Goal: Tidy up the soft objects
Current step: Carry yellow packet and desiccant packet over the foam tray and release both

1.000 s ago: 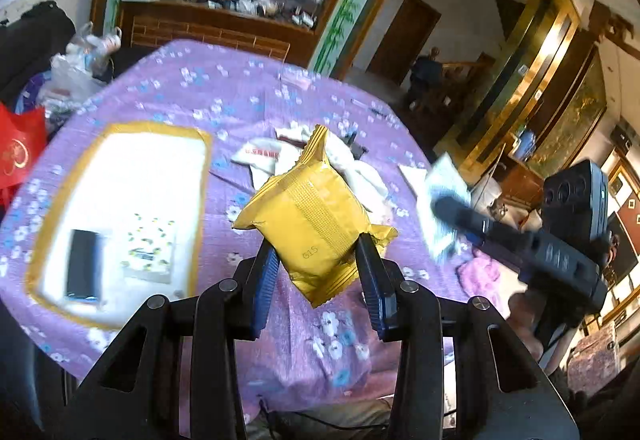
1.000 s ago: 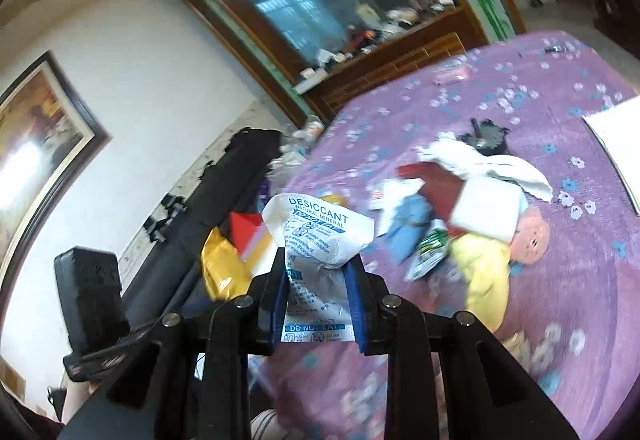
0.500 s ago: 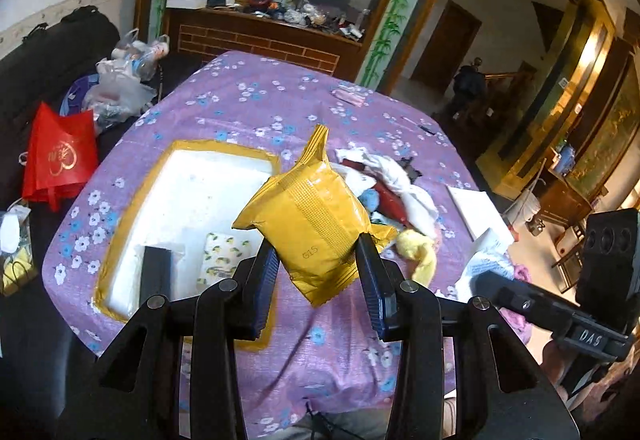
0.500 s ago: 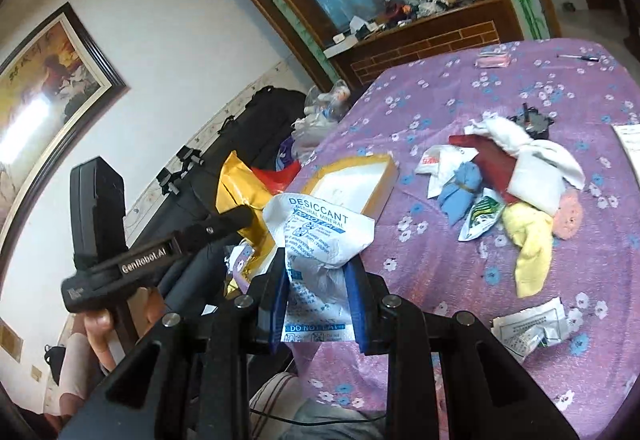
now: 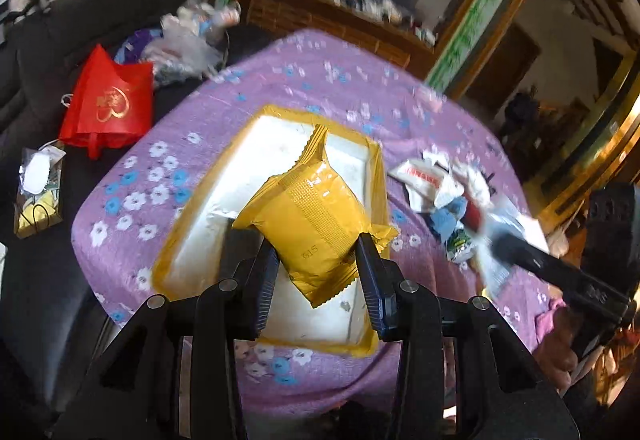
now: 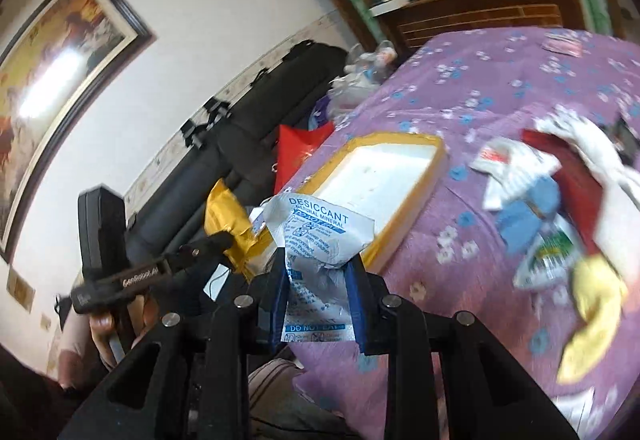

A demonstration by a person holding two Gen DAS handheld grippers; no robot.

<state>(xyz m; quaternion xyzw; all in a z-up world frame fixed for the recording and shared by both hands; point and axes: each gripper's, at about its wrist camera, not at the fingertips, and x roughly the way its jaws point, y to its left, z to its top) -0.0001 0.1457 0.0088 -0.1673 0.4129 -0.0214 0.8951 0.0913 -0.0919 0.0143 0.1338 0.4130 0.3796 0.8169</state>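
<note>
My left gripper (image 5: 318, 260) is shut on a puffy yellow packet (image 5: 316, 220), which hangs over the white tray with a yellow rim (image 5: 374, 159). My right gripper (image 6: 318, 272) is shut on a crumpled white desiccant sachet (image 6: 320, 232), near the tray's (image 6: 384, 167) near corner. In the left wrist view the right gripper (image 5: 516, 248) comes in blurred from the right. The right wrist view shows the left gripper (image 6: 216, 240) with the yellow packet (image 6: 226, 211) at the left. A pile of soft things (image 6: 536, 195) lies right of the tray.
A table under a purple flowered cloth (image 5: 320, 87) carries everything. A red bag (image 5: 108, 103), clear plastic bags (image 5: 188, 43) and a black sofa (image 5: 48, 39) lie beyond its left edge. A wooden cabinet (image 5: 320, 11) stands behind it.
Both grippers have swung left and lower, towards the tray, each keeping its packet. The yellow packet, earlier over the cloth and pile, now hangs above the tray.
</note>
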